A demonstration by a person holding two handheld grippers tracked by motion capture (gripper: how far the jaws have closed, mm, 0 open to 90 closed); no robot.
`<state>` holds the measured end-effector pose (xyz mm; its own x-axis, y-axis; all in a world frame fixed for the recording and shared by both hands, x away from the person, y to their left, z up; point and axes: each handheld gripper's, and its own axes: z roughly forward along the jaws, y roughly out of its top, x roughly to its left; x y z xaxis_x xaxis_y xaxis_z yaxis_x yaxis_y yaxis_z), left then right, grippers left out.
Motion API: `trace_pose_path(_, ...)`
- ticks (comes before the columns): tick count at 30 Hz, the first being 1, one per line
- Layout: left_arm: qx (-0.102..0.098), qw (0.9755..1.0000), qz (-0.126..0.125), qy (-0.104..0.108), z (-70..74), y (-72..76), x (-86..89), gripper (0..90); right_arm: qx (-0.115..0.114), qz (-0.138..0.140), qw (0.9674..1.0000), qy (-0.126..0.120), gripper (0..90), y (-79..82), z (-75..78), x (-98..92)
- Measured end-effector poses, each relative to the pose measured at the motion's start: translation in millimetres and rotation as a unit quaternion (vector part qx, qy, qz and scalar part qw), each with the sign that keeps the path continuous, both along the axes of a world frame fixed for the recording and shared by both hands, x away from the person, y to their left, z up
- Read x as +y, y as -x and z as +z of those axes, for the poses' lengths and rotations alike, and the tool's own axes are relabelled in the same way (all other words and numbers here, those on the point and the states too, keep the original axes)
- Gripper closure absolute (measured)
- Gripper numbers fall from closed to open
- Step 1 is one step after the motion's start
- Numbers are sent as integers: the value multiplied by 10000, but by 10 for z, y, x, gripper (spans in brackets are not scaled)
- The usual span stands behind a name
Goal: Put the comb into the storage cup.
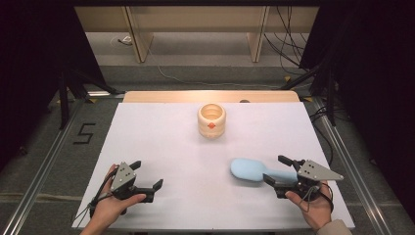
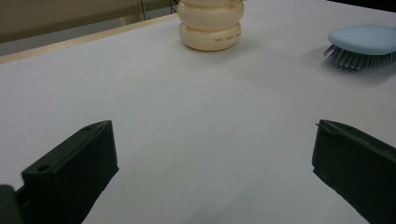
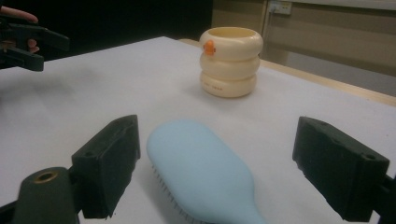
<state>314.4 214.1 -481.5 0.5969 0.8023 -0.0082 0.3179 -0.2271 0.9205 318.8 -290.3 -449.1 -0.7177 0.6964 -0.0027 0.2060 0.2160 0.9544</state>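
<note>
Work in hand: you are set up to grasp the light blue hairbrush (image 1: pixel 254 171); the likely destination, judged from the layout, is the cream ringed holder (image 1: pixel 212 120).
Hairbrush position: it lies bristles down on the white desk (image 1: pixel 166 147), lower right of centre in the high view, handle pointing toward your right hand.
Holder position: it stands upright at upper centre of the high view, well apart from the brush, with nothing visible inside.
Right gripper (image 1: pixel 278 172): its fingers (image 3: pixel 109 163) stand spread on either side of the brush. In the right gripper view a gap shows on each side, so no pad presses yet.
Left gripper (image 1: pixel 147 178): its fingers (image 2: pixel 74 172) stand spread wide over bare desk at lower left of the high view, holding nothing.
Done: the approach and straddle of the brush appear complete.
Left: close on the brush, lift it, carry it to the holder, release. The task is judged to be at an early stage.
</note>
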Motion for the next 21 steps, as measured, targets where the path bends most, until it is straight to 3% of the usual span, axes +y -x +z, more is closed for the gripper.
trace_pose_path(6, -10, 10000, 1, -8, 1, 3, 3, 0, -75, -112, 9999, 58, 159, -17, 30, -21)
trace_pose_path(13, -16, 10000, 7, -17, 1, 5, 0, 0, -107, -514, 9986, 116, 172, -109, 128, -95)
trace_pose_path(16, -8, 10000, 18, -15, 1, 3, 0, 0, -42, -813, 9965, 215, 288, -196, 186, -148)
trace_pose_path(18, -5, 10000, 19, -10, 0, 2, 0, 0, -25, -867, 9959, 242, 317, -231, 202, -170)
trace_pose_path(19, 2, 10000, 20, -6, -2, 1, -2, 0, 85, -1038, 9938, 384, 452, -300, 229, -198)
trace_pose_path(21, 4, 10000, 20, -8, -1, -1, -2, 0, 250, -1085, 9916, 662, 587, -374, 252, -209)
